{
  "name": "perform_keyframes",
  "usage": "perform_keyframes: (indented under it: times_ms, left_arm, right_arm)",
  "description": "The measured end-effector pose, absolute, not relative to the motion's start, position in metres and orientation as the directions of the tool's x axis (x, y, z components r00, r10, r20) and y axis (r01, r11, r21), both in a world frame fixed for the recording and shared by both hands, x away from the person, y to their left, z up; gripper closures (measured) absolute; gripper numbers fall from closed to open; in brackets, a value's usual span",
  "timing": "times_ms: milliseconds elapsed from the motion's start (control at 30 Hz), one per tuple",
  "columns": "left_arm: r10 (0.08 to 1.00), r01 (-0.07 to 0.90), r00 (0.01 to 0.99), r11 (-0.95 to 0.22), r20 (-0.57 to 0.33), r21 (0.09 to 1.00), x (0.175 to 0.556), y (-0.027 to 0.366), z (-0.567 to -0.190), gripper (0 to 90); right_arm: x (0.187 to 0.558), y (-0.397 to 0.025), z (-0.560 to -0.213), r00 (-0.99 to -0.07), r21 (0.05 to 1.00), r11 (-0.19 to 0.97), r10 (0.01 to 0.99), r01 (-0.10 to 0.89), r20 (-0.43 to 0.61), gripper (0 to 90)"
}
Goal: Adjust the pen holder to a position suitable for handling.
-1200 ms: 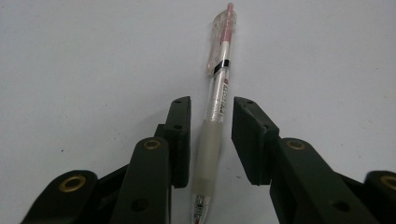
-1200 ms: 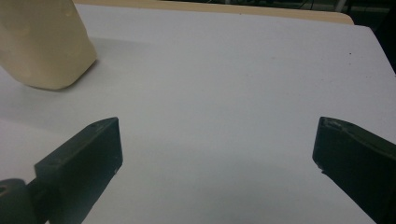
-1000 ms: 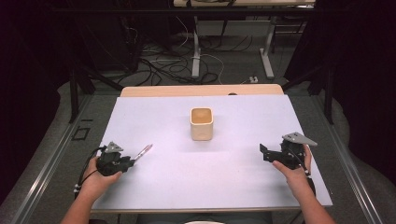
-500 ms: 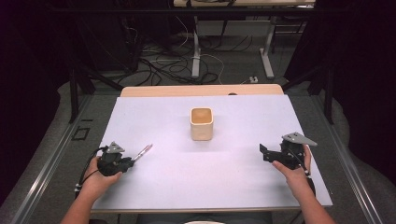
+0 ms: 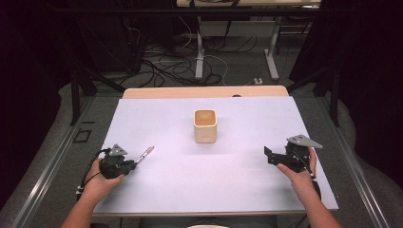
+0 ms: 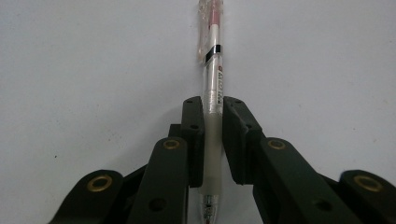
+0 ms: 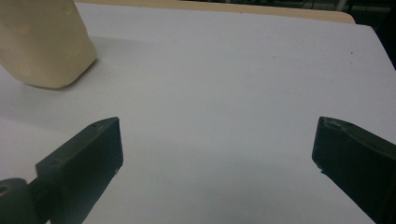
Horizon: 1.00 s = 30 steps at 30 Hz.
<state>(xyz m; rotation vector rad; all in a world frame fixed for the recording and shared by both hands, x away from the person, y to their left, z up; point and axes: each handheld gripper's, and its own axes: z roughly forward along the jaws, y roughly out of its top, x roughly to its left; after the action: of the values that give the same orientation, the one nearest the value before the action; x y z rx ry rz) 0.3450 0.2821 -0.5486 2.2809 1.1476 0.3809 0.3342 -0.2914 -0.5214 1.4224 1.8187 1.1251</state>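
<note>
A clear pen (image 6: pixel 212 93) with a pink inner tube lies between the jaws of my left gripper (image 6: pixel 213 108), which is shut on its grip section. From above, that left gripper (image 5: pixel 133 163) rests low at the table's front left, the pen (image 5: pixel 145 154) pointing up and right. A cream square cup (image 5: pixel 205 125) stands upright in the middle of the white table (image 5: pixel 247 185). My right gripper (image 5: pixel 267 156) sits at the front right, jaws wide open with nothing between them. The cup (image 7: pixel 44 42) fills the upper left corner of the right gripper view.
The table's far edge is a bare wooden strip (image 5: pixel 204 91). Beyond it, cables (image 5: pixel 161 66) and desk legs (image 5: pixel 199 52) cover the floor. Metal rails (image 5: pixel 47 161) run along both sides of the table.
</note>
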Motion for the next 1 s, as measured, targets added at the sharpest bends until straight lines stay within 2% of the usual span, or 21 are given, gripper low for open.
perform_keyframes:
  times_ms: [700, 1000]
  left_arm:
    - [0.805, 0.669, 0.592, -0.463, -0.04, 0.581, 0.347, 0.28, -0.54, 79.5]
    - [0.8, 0.638, 0.598, -0.438, -0.048, 0.634, 0.343, 0.276, -0.532, 79.4]
  right_arm:
    - [0.334, -0.292, -0.521, -0.274, 0.876, 0.084, 0.96, 0.474, 0.056, 1.9]
    - [0.333, -0.29, -0.521, -0.289, 0.874, 0.096, 0.956, 0.477, 0.052, 2.5]
